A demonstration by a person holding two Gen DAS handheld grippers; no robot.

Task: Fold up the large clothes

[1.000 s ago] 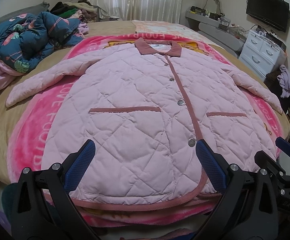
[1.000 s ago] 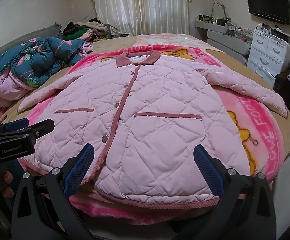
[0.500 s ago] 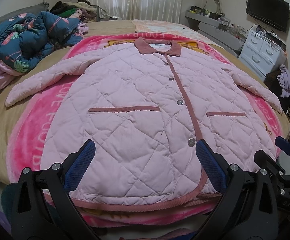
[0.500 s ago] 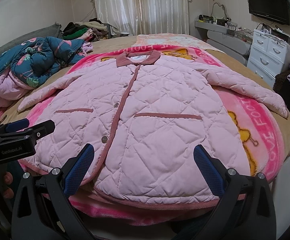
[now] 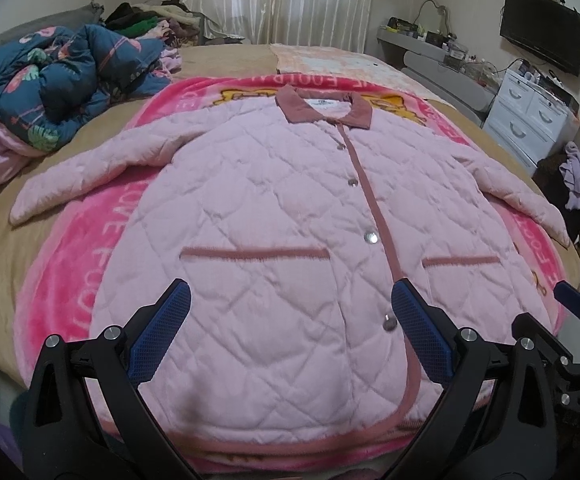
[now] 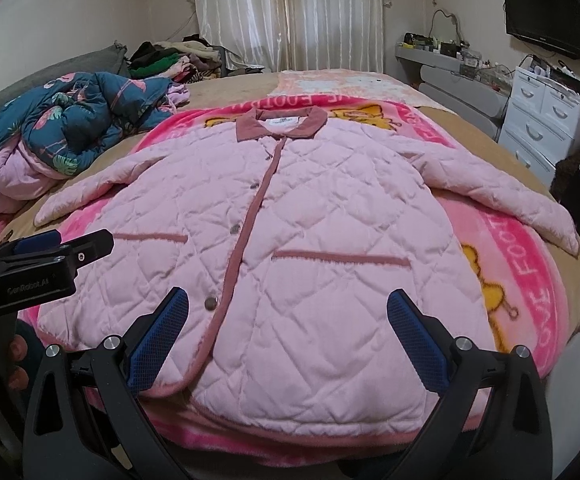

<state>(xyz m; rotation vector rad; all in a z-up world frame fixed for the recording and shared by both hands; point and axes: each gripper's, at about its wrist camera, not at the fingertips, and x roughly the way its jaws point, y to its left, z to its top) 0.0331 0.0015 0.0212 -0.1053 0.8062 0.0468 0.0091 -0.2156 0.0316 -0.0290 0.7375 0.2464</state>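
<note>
Where fingers point(image 6: 18, 354) show rightward only, jacket point(image 5: 290, 240) flat

Both tongs point(image 5: 290, 334) point(image 6: 288, 336) edged slightly nearer the jacket point(image 5: 290, 240)

Soft, even indoor light fills both fisheye views, with the white curtains point(image 6: 290, 12) glowing pale at the back of the room. Shadows are faint; a dim band lies beneath the hem of the pink quilted coat point(image 5: 290, 216) at the bed edge. Strong barrel distortion bends walls and furniture toward the rims, where black vignette corners close in. The centre holds reasonably sharp, while the television point(image 6: 545, 12) and the far clutter look soft and slightly grainy.
</note>
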